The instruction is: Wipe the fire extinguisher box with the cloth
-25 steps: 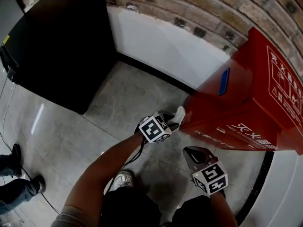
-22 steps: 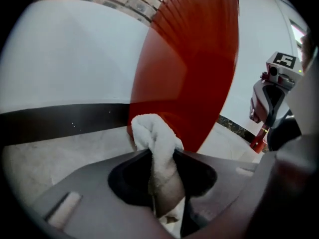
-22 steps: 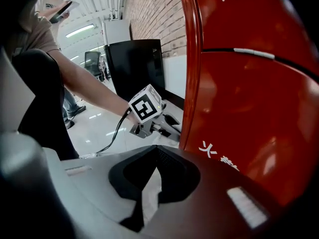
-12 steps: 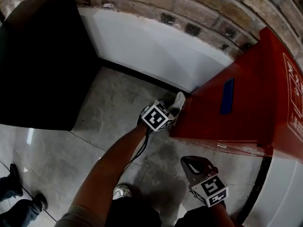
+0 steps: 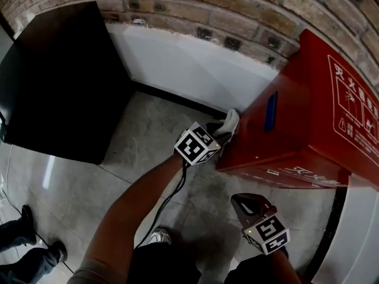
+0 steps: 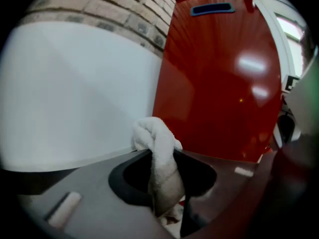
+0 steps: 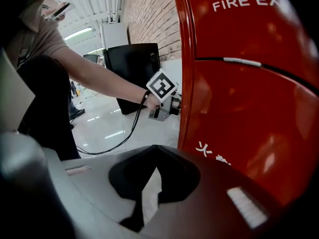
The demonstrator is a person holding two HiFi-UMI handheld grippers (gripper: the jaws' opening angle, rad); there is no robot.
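Observation:
The red fire extinguisher box [image 5: 296, 129] stands at the right against the wall. My left gripper [image 5: 224, 130] is shut on a white cloth [image 5: 228, 123], which is pressed to the box's near left edge. In the left gripper view the cloth [image 6: 158, 158] bulges out between the jaws of the left gripper [image 6: 162, 159], right beside the glossy red side of the box [image 6: 219, 83]. My right gripper [image 5: 244, 204] hangs shut and empty in front of the box. In the right gripper view the right gripper [image 7: 153, 164] has its tips together, with the box's front [image 7: 249, 83] close by.
A black cabinet [image 5: 53, 81] stands at the left. Behind are a white wall panel [image 5: 177, 64] and a brick wall [image 5: 237, 5]. A cable [image 5: 160, 209] trails from the left gripper over the grey floor. Another person's shoes [image 5: 23, 241] show at the lower left.
My left gripper has carried the cloth up and farther along the box's left edge toward the wall. The right gripper has stayed in place.

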